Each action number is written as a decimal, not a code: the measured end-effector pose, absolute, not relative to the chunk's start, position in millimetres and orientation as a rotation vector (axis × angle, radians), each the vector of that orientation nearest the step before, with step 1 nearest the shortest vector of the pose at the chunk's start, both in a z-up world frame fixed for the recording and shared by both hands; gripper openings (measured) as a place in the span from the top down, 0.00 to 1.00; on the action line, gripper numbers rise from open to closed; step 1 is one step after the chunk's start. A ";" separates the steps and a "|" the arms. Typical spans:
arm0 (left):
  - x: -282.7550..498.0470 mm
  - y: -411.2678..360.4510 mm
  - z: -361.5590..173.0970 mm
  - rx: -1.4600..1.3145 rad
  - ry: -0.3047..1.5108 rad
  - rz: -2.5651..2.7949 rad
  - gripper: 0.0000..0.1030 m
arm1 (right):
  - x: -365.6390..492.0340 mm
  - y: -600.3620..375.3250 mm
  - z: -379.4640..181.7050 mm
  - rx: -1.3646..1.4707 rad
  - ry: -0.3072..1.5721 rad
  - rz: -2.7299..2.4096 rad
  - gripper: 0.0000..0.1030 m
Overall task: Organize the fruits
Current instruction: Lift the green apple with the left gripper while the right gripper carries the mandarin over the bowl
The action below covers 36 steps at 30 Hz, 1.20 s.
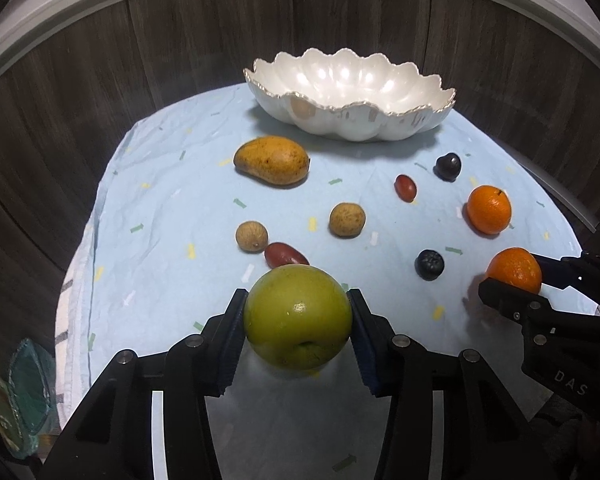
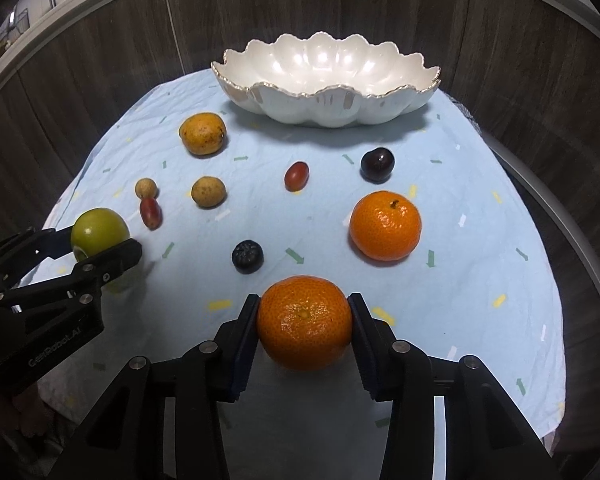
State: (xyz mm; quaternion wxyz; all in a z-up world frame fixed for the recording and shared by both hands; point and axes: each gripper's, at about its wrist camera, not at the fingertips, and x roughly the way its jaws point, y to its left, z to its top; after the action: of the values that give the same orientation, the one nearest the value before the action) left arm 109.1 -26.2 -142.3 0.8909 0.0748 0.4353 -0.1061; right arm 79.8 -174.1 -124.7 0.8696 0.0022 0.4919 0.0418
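Your left gripper (image 1: 298, 322) is pinching the green apple (image 1: 297, 316), both pads flat on its sides. The apple's underside is hard to read, so whether it clears the cloth (image 1: 160, 184) or rests on it can't be told. From the right wrist view the same gripper (image 2: 100, 254) covers the apple's (image 2: 99, 232) lower half.

Your right gripper (image 2: 304, 322) is clamped on an orange (image 2: 305, 322), fingers pressed on both sides. In the left wrist view that orange (image 1: 514, 270) is half hidden by the near finger, at the cloth's right edge.

White scalloped bowl (image 2: 328, 80) sits at the far end of the cloth; the part of its inside that shows holds no fruit, the near wall hides the bottom.

Loose on the cloth:
- mango (image 1: 272, 160), near the bowl, left side
- second orange (image 2: 385, 226), just beyond the held one
- two tan round fruits (image 1: 347, 220) (image 1: 252, 236)
- two red oval fruits: one (image 1: 405, 187) mid-cloth, the other (image 1: 286, 257) partly cut off behind the apple, touching or nearly touching the tan one; can't tell
- two dark fruits (image 2: 377, 164) (image 2: 247, 256), type unclear

Bottom left corner of the left wrist view: greenish blurred object (image 1: 24, 396), not identifiable.
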 end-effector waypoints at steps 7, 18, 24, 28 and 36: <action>103.3 -29.1 -125.8 0.164 0.870 -0.215 0.54 | 77.5 -176.2 -109.5 -0.002 0.979 0.082 0.57; 101.3 -32.2 -102.6 0.158 0.842 -0.209 0.54 | 77.7 -180.0 -87.9 0.012 0.933 0.086 0.57; 104.7 -33.9 -92.5 0.155 0.839 -0.200 0.54 | 81.3 -181.5 -79.0 0.023 0.920 0.089 0.57; 108.9 -36.4 -84.1 0.153 0.830 -0.199 0.54 | 86.0 -184.2 -72.3 0.032 0.909 0.089 0.58; 123.3 -47.9 -66.4 0.148 0.815 -0.206 0.54 | 103.2 -193.4 -56.7 0.055 0.886 0.085 0.58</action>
State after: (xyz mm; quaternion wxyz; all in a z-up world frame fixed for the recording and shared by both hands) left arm 123.3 -47.9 -66.4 0.9103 0.0716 0.3953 -0.1001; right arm 103.2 -193.4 -56.7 0.9022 0.0267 0.4285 0.0412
